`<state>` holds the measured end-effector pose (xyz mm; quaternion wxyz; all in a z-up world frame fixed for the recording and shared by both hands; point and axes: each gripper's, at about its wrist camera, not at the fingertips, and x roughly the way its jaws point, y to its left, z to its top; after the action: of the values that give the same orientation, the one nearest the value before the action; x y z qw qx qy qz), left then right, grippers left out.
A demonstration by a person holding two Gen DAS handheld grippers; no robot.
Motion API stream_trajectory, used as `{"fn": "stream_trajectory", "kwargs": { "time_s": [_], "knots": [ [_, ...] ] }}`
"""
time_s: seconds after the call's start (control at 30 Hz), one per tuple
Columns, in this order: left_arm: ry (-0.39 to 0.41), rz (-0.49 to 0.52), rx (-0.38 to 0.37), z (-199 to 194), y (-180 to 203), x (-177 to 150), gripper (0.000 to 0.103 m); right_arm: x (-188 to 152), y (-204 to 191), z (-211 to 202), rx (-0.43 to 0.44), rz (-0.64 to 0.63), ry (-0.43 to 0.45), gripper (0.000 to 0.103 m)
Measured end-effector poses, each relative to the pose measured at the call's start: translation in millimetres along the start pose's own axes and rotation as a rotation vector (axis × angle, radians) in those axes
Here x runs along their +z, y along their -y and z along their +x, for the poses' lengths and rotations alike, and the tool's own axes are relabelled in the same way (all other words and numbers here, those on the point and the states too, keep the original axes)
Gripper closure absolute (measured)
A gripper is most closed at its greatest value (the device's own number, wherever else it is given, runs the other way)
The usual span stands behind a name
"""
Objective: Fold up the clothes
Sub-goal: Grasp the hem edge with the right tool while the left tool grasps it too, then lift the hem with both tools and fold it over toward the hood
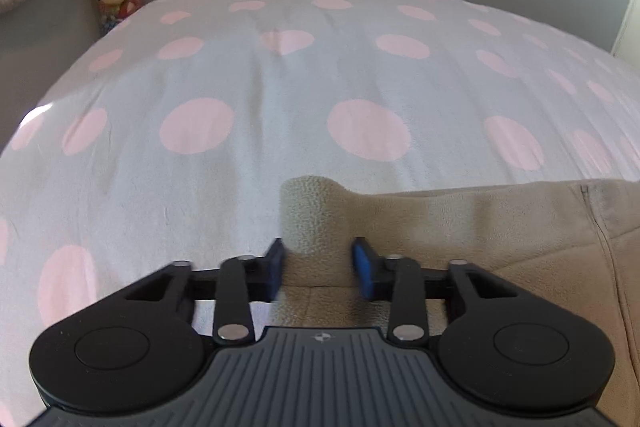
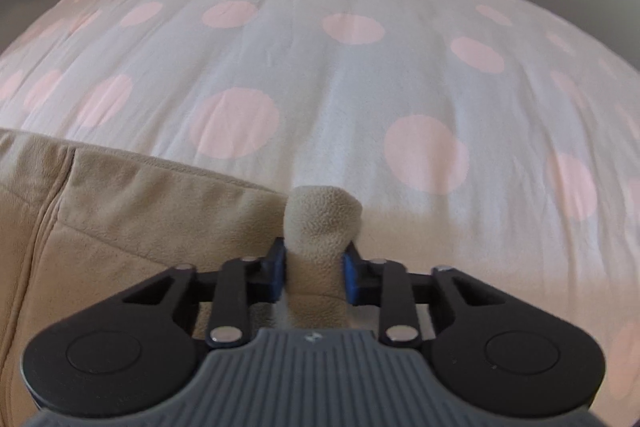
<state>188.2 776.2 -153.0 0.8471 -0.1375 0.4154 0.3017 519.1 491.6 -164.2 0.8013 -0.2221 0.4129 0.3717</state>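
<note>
fleece garment (image 2: 132,219), beige, lies on the dotted bed (image 1: 280,87), one edge bunched up. your right gripper (image 2: 316,269) pinches a corner; left gripper (image 1: 318,267) fingers stand apart around another fold. fold count so far: cannot tell.

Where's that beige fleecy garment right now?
The beige fleece garment lies on the polka-dot bedspread, lower left in the right wrist view, a bunched corner pinched in the right gripper.

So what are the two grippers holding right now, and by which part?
Each pinches a bunched corner of the beige fleece garment: the right gripper is shut on its corner; the left gripper has fabric between wider-set fingers, so its hold is unclear.
</note>
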Motion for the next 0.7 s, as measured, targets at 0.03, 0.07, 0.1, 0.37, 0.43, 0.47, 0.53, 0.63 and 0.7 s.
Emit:
{"fn": "stream_trajectory", "kwargs": {
  "time_s": [0.03, 0.07, 0.1, 0.37, 0.43, 0.47, 0.53, 0.63, 0.7],
  "knots": [
    [0.001, 0.009, 0.007, -6, 3, 2, 0.082, 2, -2, -6, -0.011, 0.002, 0.013, 0.079],
    [0.006, 0.007, 0.0, -12, 2, 4, 0.084, 4, -1, -15, -0.01, 0.01, 0.028, 0.079],
    [0.013, 0.005, -0.009, -20, 1, 6, 0.084, 6, 0, -23, -0.005, 0.02, 0.043, 0.08],
    [0.083, 0.033, -0.066, -102, -11, 18, 0.085, 8, 9, -125, 0.1, -0.009, 0.143, 0.08],
    [0.104, 0.038, -0.078, -127, -15, 15, 0.086, 3, 10, -153, 0.118, -0.018, 0.171, 0.081],
    [0.112, 0.042, -0.078, -140, -16, 13, 0.086, -1, 11, -168, 0.123, -0.021, 0.181, 0.081],
    [0.124, 0.05, -0.077, -167, -20, 7, 0.086, -11, 10, -198, 0.131, -0.028, 0.201, 0.081],
    [0.14, 0.065, -0.079, -205, -22, -7, 0.088, -28, 8, -240, 0.145, -0.035, 0.233, 0.081],
    [0.151, 0.075, -0.08, -229, -22, -18, 0.088, -41, 3, -270, 0.154, -0.048, 0.256, 0.081]
  ]
}}
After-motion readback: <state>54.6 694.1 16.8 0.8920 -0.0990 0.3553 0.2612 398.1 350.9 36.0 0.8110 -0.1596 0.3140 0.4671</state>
